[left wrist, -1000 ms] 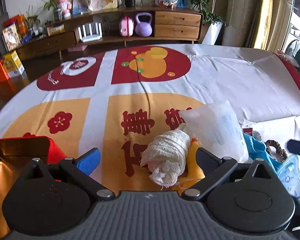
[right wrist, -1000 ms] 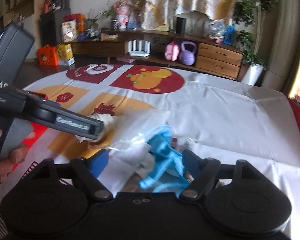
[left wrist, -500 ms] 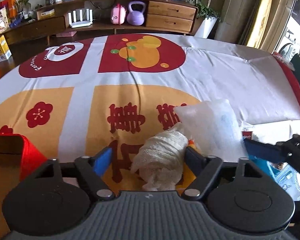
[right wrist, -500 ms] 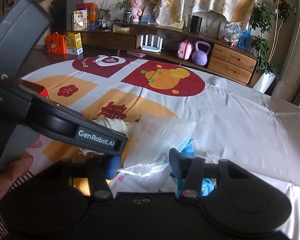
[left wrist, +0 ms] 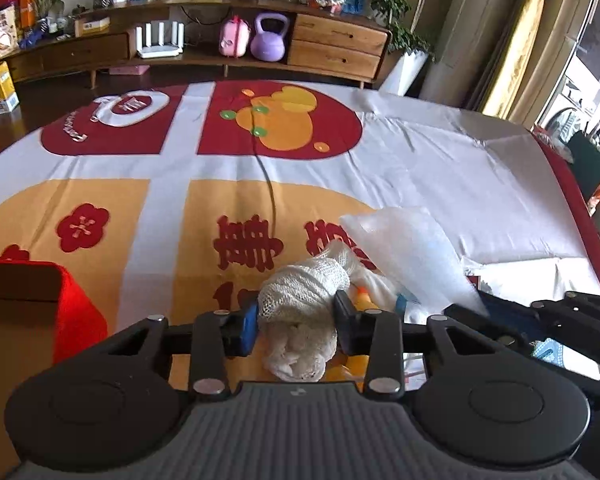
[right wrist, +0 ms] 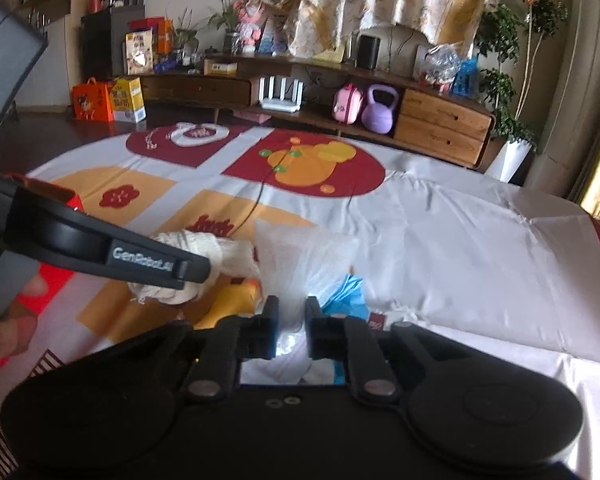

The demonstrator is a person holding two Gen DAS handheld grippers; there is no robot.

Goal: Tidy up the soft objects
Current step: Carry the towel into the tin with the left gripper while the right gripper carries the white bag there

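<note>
I see the counter (left wrist: 440,168) under its printed red, yellow and white cloth, with the soft things heaped at the near edge and a red box (left wrist: 40,312) off to the left. My left tongs (left wrist: 296,322) are closing on the white gauze roll (left wrist: 304,300) — both pads already touch its sides — and a yellow toy (right wrist: 236,300) lies just beside it. My right tongs (right wrist: 292,320) are closing, nearly together, pinching the near edge of the clear plastic bag (right wrist: 300,256), which rests against the gauze roll, a blue thing (right wrist: 346,296) just beside it.
</note>
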